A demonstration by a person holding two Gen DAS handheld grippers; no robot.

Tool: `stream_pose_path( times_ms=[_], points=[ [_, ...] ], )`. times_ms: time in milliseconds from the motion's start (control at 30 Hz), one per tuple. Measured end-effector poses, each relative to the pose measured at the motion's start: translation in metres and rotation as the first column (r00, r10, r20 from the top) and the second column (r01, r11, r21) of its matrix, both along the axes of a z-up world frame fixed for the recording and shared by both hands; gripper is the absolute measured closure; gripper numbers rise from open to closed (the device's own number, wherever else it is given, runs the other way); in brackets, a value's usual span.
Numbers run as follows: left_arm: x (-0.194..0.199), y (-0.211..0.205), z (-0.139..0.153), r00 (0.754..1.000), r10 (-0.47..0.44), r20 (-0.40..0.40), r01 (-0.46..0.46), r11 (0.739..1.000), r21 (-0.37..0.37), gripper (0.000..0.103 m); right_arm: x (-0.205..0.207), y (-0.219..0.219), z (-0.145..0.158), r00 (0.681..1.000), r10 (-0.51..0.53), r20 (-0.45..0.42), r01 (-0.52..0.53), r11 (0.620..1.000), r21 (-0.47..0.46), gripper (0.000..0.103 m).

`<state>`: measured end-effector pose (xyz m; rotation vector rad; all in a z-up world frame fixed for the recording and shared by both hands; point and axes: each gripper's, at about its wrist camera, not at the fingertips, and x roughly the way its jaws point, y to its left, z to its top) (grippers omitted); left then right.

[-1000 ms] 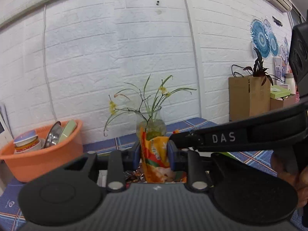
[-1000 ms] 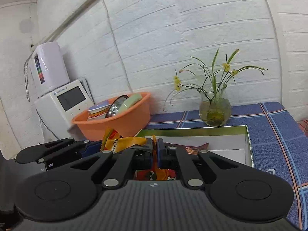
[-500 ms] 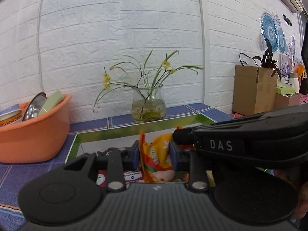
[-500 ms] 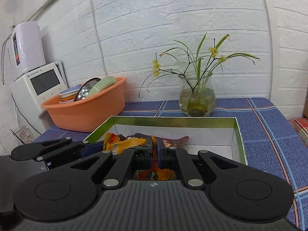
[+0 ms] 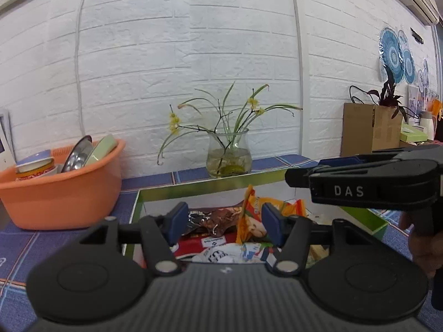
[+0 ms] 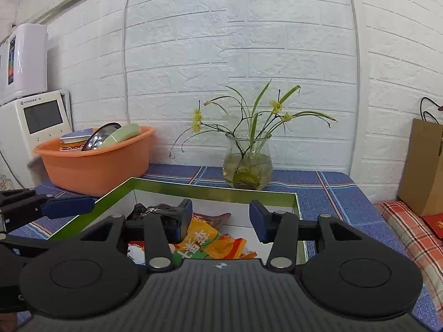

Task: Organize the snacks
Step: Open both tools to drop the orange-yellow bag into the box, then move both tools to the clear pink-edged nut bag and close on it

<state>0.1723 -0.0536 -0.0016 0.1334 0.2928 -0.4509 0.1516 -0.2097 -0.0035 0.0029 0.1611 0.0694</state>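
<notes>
**Snack packets released into the green-rimmed box**

Both claws hover over the box (image 6: 213, 191), which sits near the middle of the worktop (image 6: 326, 193). The left claw (image 5: 225, 221) is opening; an orange packet (image 5: 250, 218) stands between its pads, apparently free. The right claw (image 6: 221, 220) is opening over an orange packet (image 6: 206, 242) lying flat, nothing gripped. The box holds several packets, a brown one (image 5: 214, 218) included. Sorting appears well advanced; no snacks show outside the box. The orange basin (image 6: 97, 163) at the worktop's rear left holds dishes.
</notes>
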Motion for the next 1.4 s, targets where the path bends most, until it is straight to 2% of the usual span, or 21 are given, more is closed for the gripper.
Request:
stream_pose_path(
  times_ms=[67,200,300,367,467,567,733,933,1067,1167,1267,1400],
  points=[
    [-0.015,0.006,-0.001,1.000,-0.012,-0.006,0.012,1.000,0.012,0.041,-0.006,-0.001,-0.002,1.000,0.009,-0.005,-0.009,1.000,0.017,0.022],
    [-0.050,0.022,-0.006,0.999,-0.012,-0.038,0.013,1.000,0.027,0.037,-0.027,-0.008,-0.010,0.999,0.009,-0.035,-0.006,0.996,0.088,0.003],
    [-0.078,0.036,-0.011,0.998,0.011,-0.064,-0.009,1.000,0.027,0.036,-0.052,-0.016,-0.020,0.997,0.020,-0.071,-0.009,0.988,0.154,0.000],
    [-0.093,0.041,-0.015,0.995,0.025,-0.100,-0.020,0.998,0.053,0.035,-0.069,-0.021,-0.026,0.995,0.015,-0.098,0.005,0.981,0.193,0.000],
    [-0.114,0.051,-0.025,0.984,0.068,-0.164,-0.059,0.997,0.058,0.035,-0.094,-0.027,-0.033,0.988,0.034,-0.152,0.000,0.977,0.213,0.000],
    [-0.128,0.055,-0.034,0.975,0.031,-0.219,-0.024,0.999,0.036,0.034,-0.125,-0.033,-0.047,0.981,0.098,-0.168,-0.053,0.966,0.254,0.000],
    [-0.145,0.050,-0.038,0.961,-0.028,-0.276,0.035,0.999,0.020,0.034,-0.164,-0.041,-0.064,0.961,0.174,-0.213,-0.085,0.925,0.370,0.000],
    [-0.169,0.051,-0.037,0.933,-0.145,-0.329,0.143,0.989,-0.029,0.034,-0.195,-0.048,-0.080,0.940,0.216,-0.264,-0.068,0.877,0.475,0.000],
    [-0.186,0.049,-0.033,0.912,-0.238,-0.334,0.237,0.971,-0.044,0.033,-0.199,-0.055,-0.094,0.901,0.310,-0.304,-0.067,0.791,0.608,0.000],
    [-0.194,0.043,-0.036,0.898,-0.275,-0.344,0.277,0.960,-0.047,0.033,-0.197,-0.055,-0.102,0.887,0.348,-0.303,-0.058,0.735,0.676,0.000],
    [-0.194,0.033,-0.043,0.880,-0.285,-0.381,0.296,0.955,-0.032,0.033,-0.192,-0.051,-0.107,0.881,0.357,-0.311,-0.049,0.722,0.690,0.000],
    [-0.193,0.021,-0.053,0.872,-0.239,-0.427,0.276,0.961,0.026,0.032,-0.186,-0.045,-0.106,0.876,0.370,-0.310,-0.053,0.712,0.700,0.000]
  ],
)
